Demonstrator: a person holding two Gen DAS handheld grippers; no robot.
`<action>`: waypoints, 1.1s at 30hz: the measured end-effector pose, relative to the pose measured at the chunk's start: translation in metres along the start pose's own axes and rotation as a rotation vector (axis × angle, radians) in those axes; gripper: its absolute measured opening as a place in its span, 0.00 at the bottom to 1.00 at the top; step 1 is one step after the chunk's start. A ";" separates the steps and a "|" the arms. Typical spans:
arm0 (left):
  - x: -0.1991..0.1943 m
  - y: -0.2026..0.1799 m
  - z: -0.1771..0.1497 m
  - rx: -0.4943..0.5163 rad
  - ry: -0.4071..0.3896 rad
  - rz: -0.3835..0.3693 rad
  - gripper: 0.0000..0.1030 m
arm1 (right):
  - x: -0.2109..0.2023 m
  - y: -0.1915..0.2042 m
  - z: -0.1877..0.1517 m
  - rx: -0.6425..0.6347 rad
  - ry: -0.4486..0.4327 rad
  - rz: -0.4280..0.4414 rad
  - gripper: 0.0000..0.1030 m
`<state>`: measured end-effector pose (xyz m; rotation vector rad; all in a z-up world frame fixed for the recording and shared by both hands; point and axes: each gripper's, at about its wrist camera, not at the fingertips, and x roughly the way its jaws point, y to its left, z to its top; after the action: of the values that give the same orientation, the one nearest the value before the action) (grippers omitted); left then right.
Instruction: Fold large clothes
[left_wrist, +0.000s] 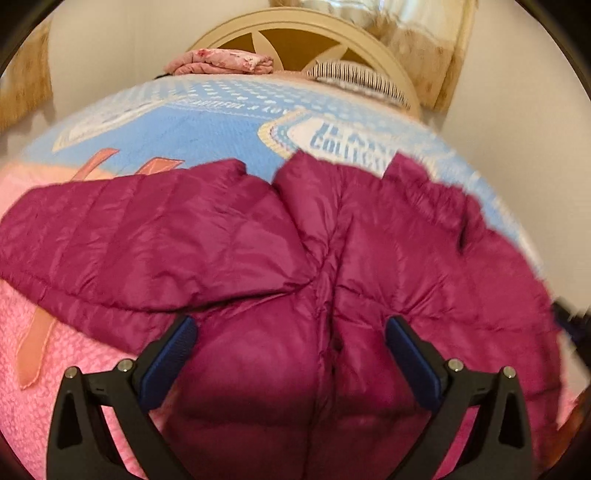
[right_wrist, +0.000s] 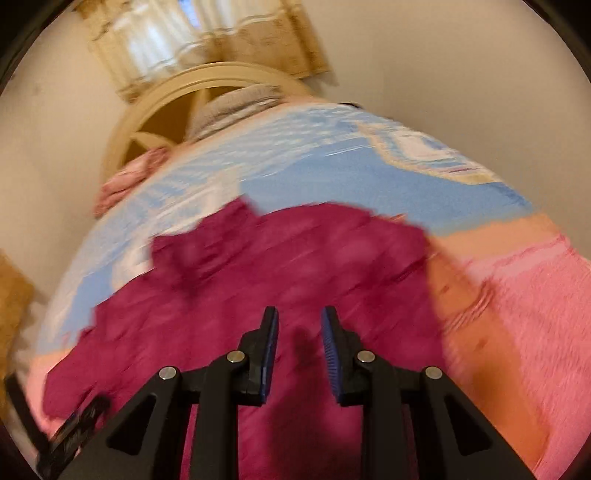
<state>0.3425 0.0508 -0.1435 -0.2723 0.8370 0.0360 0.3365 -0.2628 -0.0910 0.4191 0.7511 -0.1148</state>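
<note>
A magenta quilted puffer jacket (left_wrist: 295, 258) lies spread on the bed, one sleeve folded across toward the left. My left gripper (left_wrist: 291, 328) is wide open and empty, just above the jacket's middle seam. In the blurred right wrist view the same jacket (right_wrist: 258, 266) fills the middle. My right gripper (right_wrist: 300, 317) hovers over it with the jaws partly open, a narrow gap between the blue pads (right_wrist: 271, 339), holding nothing.
The bed has a blue and pink blanket (left_wrist: 207, 125). A folded pink floral cloth (left_wrist: 221, 62) and a striped garment (left_wrist: 354, 75) lie by the cream headboard (left_wrist: 295, 26). Curtains hang behind. The other gripper shows at the lower left edge (right_wrist: 77, 428).
</note>
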 end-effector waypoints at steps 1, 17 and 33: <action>-0.011 0.009 0.002 -0.016 -0.017 0.004 1.00 | -0.005 0.009 -0.008 -0.019 0.007 0.020 0.24; -0.057 0.281 0.035 -0.552 -0.178 0.313 1.00 | 0.027 0.059 -0.073 -0.211 0.099 0.064 0.58; -0.014 0.266 0.047 -0.532 -0.161 0.154 0.12 | 0.026 0.062 -0.075 -0.216 0.098 0.078 0.63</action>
<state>0.3305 0.3206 -0.1627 -0.6947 0.6746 0.4234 0.3223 -0.1745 -0.1374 0.2488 0.8332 0.0608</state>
